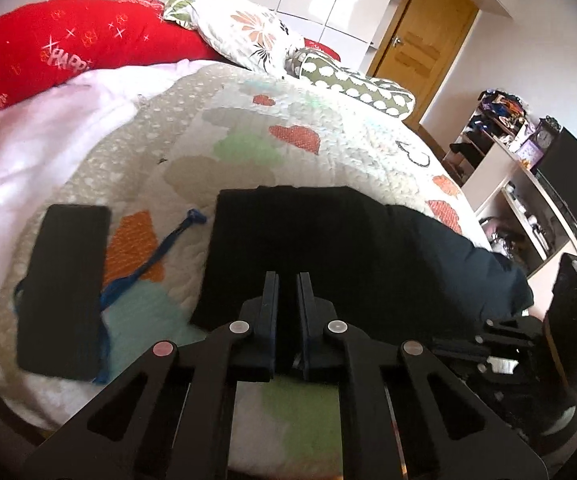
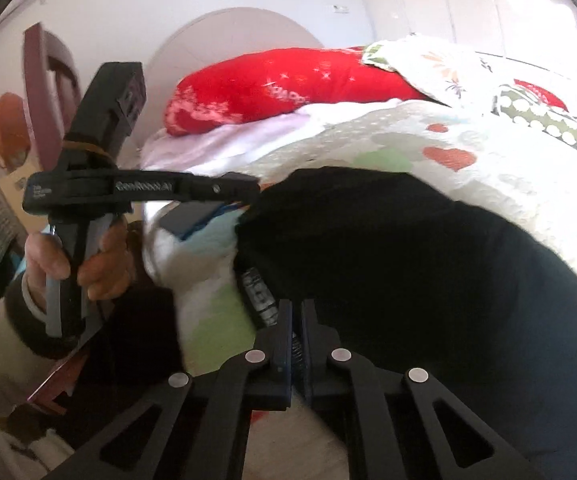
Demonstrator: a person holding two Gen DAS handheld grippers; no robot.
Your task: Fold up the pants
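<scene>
Black pants [image 1: 328, 248] lie folded on a quilted bed [image 1: 248, 128], beside a black phone [image 1: 64, 292]. The left claw [image 1: 287, 280] is pinched shut on the pants' near edge. The right claw [image 2: 296, 308] is closed on the waistband edge
</scene>
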